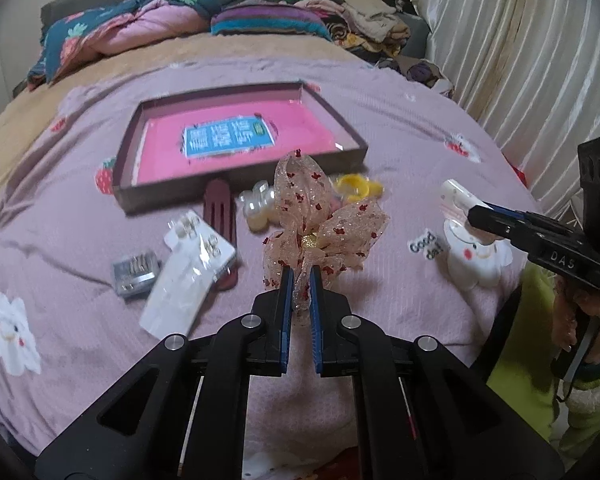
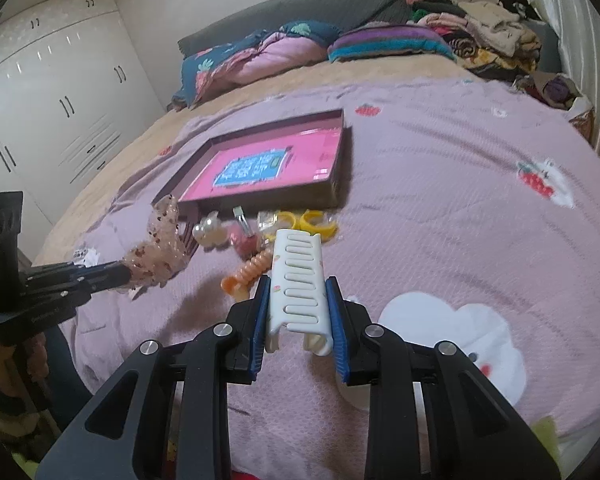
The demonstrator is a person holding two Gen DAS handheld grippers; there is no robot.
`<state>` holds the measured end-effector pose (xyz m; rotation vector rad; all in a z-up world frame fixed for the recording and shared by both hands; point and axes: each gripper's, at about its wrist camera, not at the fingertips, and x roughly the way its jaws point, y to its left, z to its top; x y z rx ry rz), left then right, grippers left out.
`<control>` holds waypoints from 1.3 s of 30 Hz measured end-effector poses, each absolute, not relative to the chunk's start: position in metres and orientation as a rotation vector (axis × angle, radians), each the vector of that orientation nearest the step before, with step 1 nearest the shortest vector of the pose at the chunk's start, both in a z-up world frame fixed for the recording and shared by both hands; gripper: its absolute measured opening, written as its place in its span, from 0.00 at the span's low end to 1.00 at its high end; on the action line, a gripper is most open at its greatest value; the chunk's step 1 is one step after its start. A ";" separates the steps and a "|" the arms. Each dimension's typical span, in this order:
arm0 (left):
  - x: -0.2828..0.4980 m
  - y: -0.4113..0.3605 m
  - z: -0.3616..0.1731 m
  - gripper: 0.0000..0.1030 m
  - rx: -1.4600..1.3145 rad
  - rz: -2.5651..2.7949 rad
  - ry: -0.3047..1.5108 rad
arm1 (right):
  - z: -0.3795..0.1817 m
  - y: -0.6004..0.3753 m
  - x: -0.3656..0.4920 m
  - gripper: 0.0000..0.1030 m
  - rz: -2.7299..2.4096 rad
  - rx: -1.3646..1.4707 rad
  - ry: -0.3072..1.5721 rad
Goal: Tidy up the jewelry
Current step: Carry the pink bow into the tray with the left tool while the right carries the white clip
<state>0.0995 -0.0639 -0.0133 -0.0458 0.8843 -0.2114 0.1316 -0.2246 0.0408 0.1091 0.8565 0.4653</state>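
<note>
Both picks look done. The left gripper (image 1: 300, 280) is clamped shut on a sheer ribbon bow with red specks (image 1: 320, 216); the right gripper (image 2: 298, 300) pinches a white slotted plastic hair claw (image 2: 298, 280). Next, each likely carries forward to the shallow brown box with pink lining (image 1: 340, 120) lying ahead.

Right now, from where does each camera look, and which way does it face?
Left wrist: sits behind the left claw, facing the bed; the claw pinches a sheer bow.
Right wrist: sits behind the right claw, facing the bed; the claw holds a white hair clip.
Shared: the pink-lined box; each shows the other claw.
</note>
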 end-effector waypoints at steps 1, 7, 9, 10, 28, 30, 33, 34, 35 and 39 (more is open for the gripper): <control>0.101 -0.063 -0.010 0.02 -0.045 -0.209 0.880 | 0.044 -0.223 0.132 0.25 0.466 0.105 0.851; 0.112 -0.048 0.009 0.02 -0.042 -0.183 0.862 | 0.061 -0.212 0.142 0.25 0.482 0.082 0.820; 0.117 -0.041 0.016 0.02 -0.041 -0.175 0.857 | 0.067 -0.207 0.148 0.25 0.491 0.086 0.816; 0.119 -0.037 0.018 0.02 -0.040 -0.170 0.857 | 0.069 -0.204 0.153 0.25 0.500 0.088 0.817; 0.167 0.009 0.056 0.02 -0.049 -0.123 0.819 | 0.121 -0.148 0.213 0.25 0.547 0.062 0.740; 0.176 0.010 0.059 0.02 -0.049 -0.122 0.816 | 0.125 -0.146 0.221 0.25 0.548 0.066 0.732; 0.189 0.009 0.059 0.02 -0.038 -0.116 0.821 | 0.128 -0.143 0.234 0.25 0.547 0.072 0.725; 0.194 0.009 0.058 0.02 -0.042 -0.120 0.826 | 0.128 -0.142 0.239 0.25 0.546 0.073 0.726; 0.198 0.009 0.057 0.02 -0.042 -0.123 0.829 | 0.127 -0.141 0.244 0.25 0.545 0.073 0.728; 0.220 0.007 0.045 0.02 -0.046 -0.114 0.868 | 0.124 -0.138 0.264 0.25 0.540 0.081 0.738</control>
